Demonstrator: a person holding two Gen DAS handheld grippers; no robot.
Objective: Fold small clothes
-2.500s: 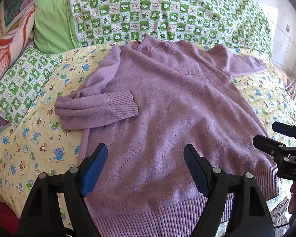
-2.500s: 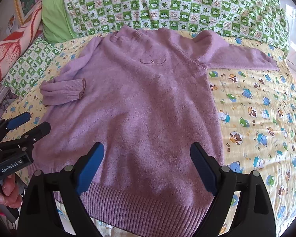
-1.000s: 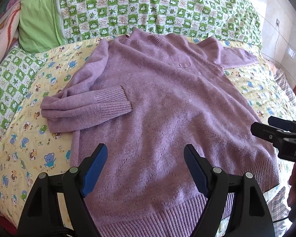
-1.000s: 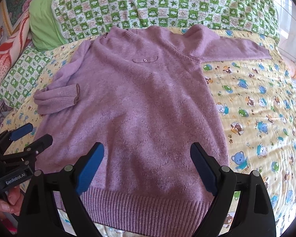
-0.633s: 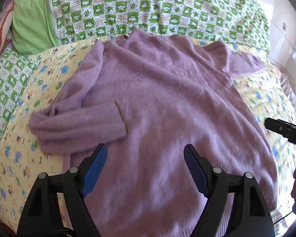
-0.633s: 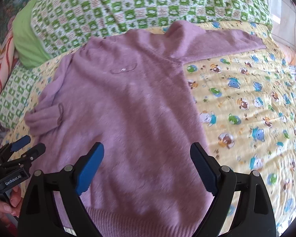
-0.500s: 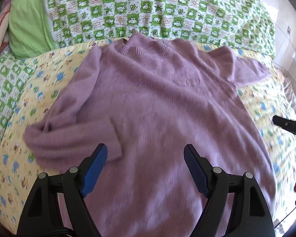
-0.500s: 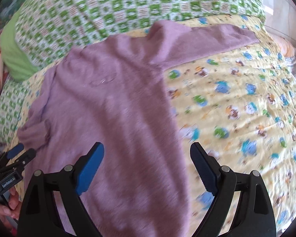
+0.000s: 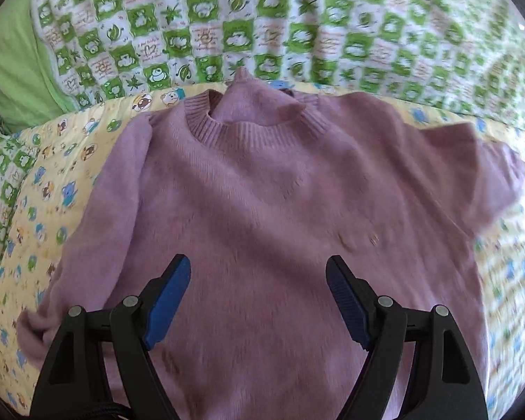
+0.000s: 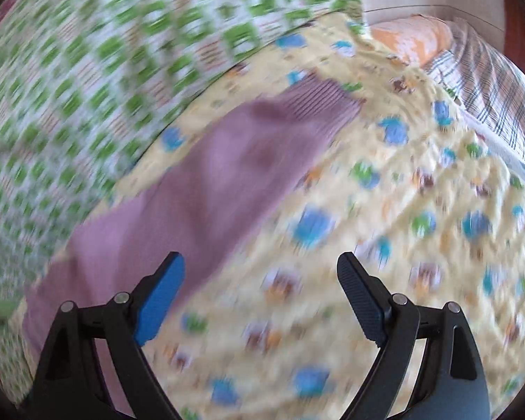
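Observation:
A purple knit sweater [image 9: 262, 210] lies flat, front up, on a yellow cartoon-print bedspread [image 9: 45, 189]. Its ribbed collar [image 9: 248, 126] points to the far side. My left gripper [image 9: 259, 297] is open and empty, hovering over the sweater's chest. In the blurred right wrist view, the sweater's right sleeve [image 10: 206, 189] stretches out to its ribbed cuff [image 10: 318, 105]. My right gripper [image 10: 259, 297] is open and empty above the bedspread [image 10: 402, 210], just right of that sleeve. The sweater's left sleeve [image 9: 98, 231] runs down the left side, its cuff hidden behind my fingers.
A green-and-white checked quilt [image 9: 262, 24] is heaped along the far side, also in the right wrist view [image 10: 87, 70]. A plain green pillow [image 9: 14, 63] sits far left. A plaid cloth [image 10: 490, 98] and an orange cushion [image 10: 413, 42] lie past the right edge of the bedspread.
Both grippers have moved forward, away from the hem. The left now sits over the chest near the collar. The right has swung right toward the outstretched sleeve. Both stay open.

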